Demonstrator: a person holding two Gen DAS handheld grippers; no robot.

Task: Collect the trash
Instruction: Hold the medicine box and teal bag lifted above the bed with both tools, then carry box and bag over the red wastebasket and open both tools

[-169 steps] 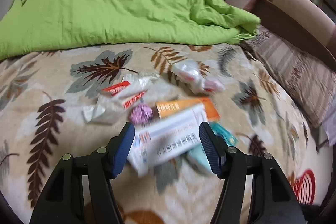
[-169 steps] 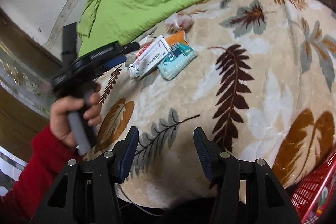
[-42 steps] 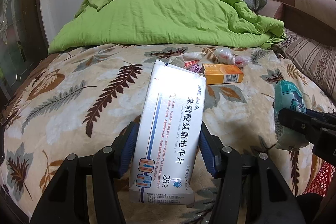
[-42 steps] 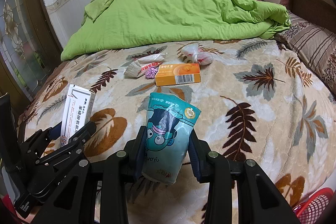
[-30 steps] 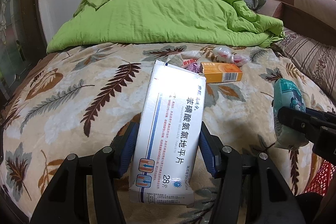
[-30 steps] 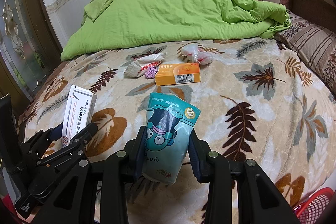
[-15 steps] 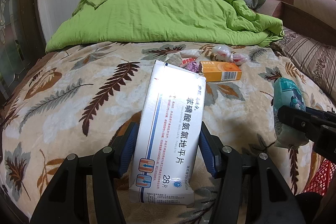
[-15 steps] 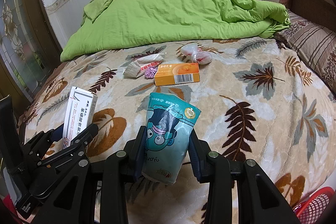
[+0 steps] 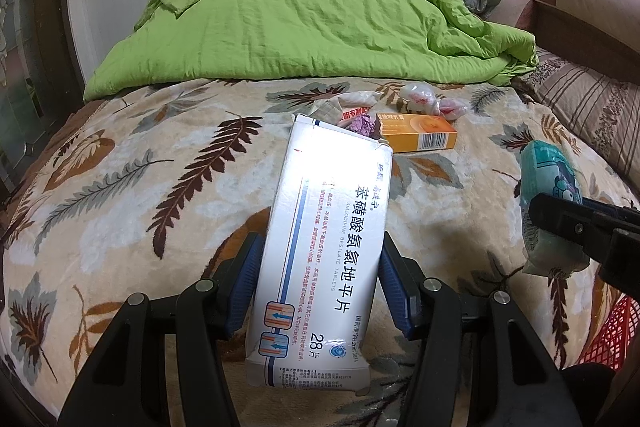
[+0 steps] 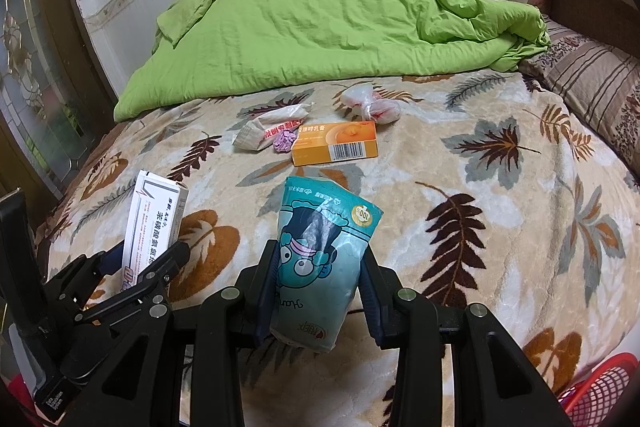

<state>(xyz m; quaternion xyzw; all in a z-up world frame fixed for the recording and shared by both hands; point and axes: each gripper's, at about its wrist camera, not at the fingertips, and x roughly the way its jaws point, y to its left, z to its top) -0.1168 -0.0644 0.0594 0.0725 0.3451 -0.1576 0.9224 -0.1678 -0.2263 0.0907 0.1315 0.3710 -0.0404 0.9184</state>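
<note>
A: Holding steady over the bed [image 9: 120, 187], both claws loaded. The left claw [image 9: 320, 287] is pinching a white medicine box [image 9: 324, 247] by its long sides, blue pads pressing on both edges, the box tilting up and away over the leaf-print blanket.

B: And the right claw [image 10: 318, 291]?

A: It is clamping a teal tissue pack [image 10: 320, 259] with a cartoon face, pads pressing on either side of the soft wrapper. In the left view that pack [image 9: 548, 211] is showing just to the right of the white medicine box, apart from it.

B: What is lying loose on the bed?

A: Taking the orange box [image 10: 334, 143] as the landmark: it is lying flat on the blanket beyond both claws, barcode facing us. A purple crumpled wad [image 10: 284, 141] is touching its left end. A white wrapper with red print [image 10: 272, 129] is sitting just left of that wad. A knotted clear bag with red inside [image 10: 370, 105] is resting just behind the orange box, toward the green quilt [image 10: 320, 15].

B: Any bin?

A: A red mesh basket [image 10: 596, 391] is peeking in at the lower right corner, well nearer than the orange box, beside the bed's edge.
</note>
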